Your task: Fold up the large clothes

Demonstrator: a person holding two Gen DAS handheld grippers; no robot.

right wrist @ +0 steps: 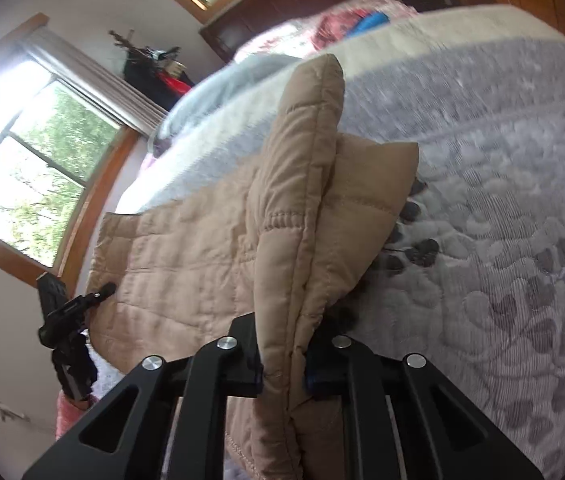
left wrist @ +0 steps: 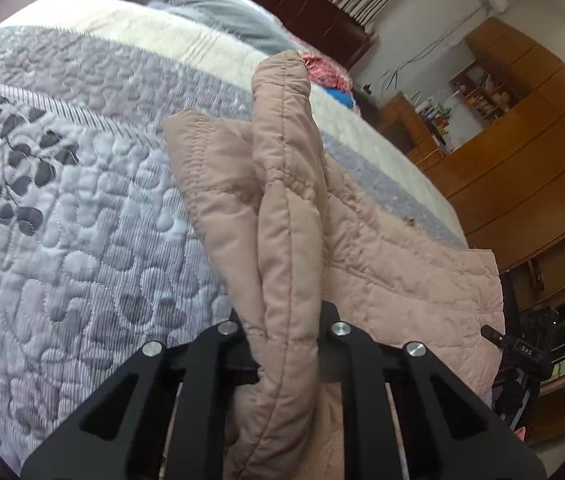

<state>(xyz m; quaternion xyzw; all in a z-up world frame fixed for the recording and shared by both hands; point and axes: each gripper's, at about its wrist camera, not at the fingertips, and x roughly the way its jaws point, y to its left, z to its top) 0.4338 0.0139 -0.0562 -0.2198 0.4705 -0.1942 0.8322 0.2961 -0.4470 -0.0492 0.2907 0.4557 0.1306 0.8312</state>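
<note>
A beige quilted jacket (left wrist: 382,264) lies on a bed with a grey leaf-patterned quilt (left wrist: 62,200). My left gripper (left wrist: 286,344) is shut on a thick fold of the jacket's edge, which stands up between the jaws. In the right wrist view the same jacket (right wrist: 186,248) spreads to the left, and my right gripper (right wrist: 282,364) is shut on another raised fold of it (right wrist: 302,200). Both held folds rise above the quilt (right wrist: 502,220). The fingertips are buried in fabric.
Pillows and a grey blanket (left wrist: 210,4) lie at the bed's head, with colourful clothes (left wrist: 330,76) nearby. Wooden cabinets (left wrist: 522,152) stand beside the bed. A tripod (right wrist: 66,320) stands by the bed's edge below a window (right wrist: 34,160).
</note>
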